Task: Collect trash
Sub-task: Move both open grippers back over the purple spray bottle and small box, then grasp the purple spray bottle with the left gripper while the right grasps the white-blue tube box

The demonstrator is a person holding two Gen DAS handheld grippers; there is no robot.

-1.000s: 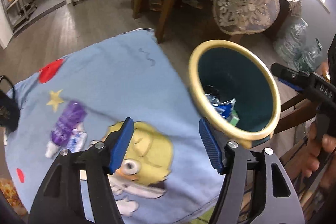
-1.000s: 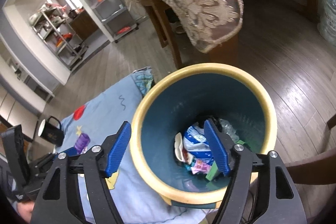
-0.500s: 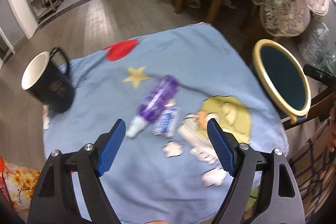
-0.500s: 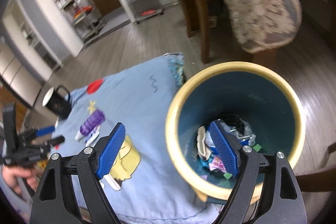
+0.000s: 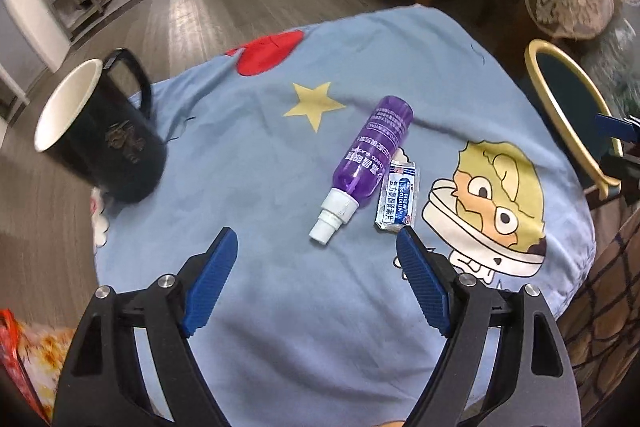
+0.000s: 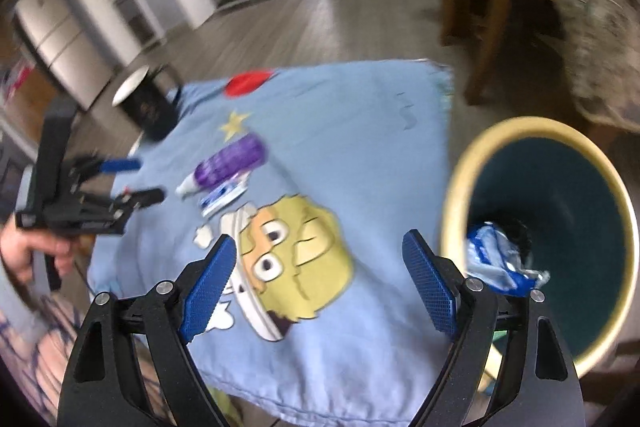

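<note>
hovering tilted down over the blue cloth (image 5: 256,131), left gripper (image 5: 316,251) and right gripper (image 6: 318,251) gape empty.

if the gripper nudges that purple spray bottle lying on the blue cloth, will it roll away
Probably. The purple spray bottle lies on its side and looks round, so a sideways nudge may roll it. The small packet touching it might check that on one side. It looks like smooth plastic, so likely light and somewhat slippery.

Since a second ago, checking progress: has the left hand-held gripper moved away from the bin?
Yes. The left hand-held gripper has swung from the bin, now at the right edge, to over the purple bottle.
</note>
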